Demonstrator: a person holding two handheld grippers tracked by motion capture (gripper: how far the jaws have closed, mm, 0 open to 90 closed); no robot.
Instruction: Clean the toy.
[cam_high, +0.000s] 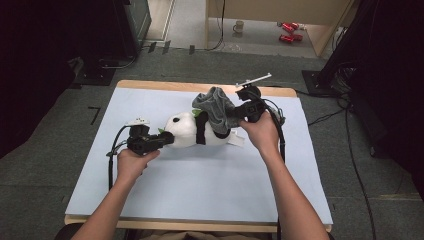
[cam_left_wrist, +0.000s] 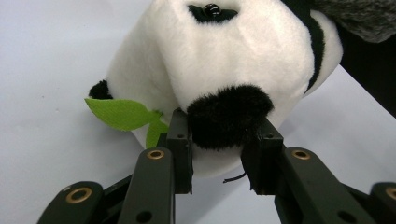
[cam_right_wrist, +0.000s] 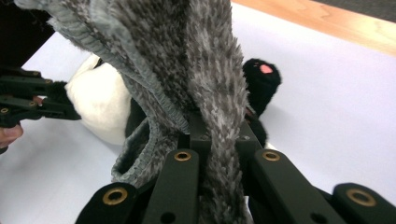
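A black-and-white panda plush (cam_high: 187, 129) lies on its side on the pale sheet (cam_high: 200, 185), head toward the left. My left gripper (cam_high: 167, 138) is shut on the panda's black ear (cam_left_wrist: 229, 116), one pad on each side of it, with a green felt leaf (cam_left_wrist: 121, 113) just beside it. A grey fuzzy knit garment (cam_high: 215, 107) is bunched over the panda's lower body and lifted upward. My right gripper (cam_high: 232, 117) is shut on a fold of that garment (cam_right_wrist: 210, 70). A black paw with a pink pad (cam_right_wrist: 262, 79) pokes out behind the fabric.
The sheet covers a wooden table whose far edge (cam_high: 200, 86) shows. Each gripper trails a black cable (cam_high: 111, 160) over the table. On the floor beyond stand a mug (cam_high: 239, 26) and red objects (cam_high: 289, 31). Dark equipment flanks both sides.
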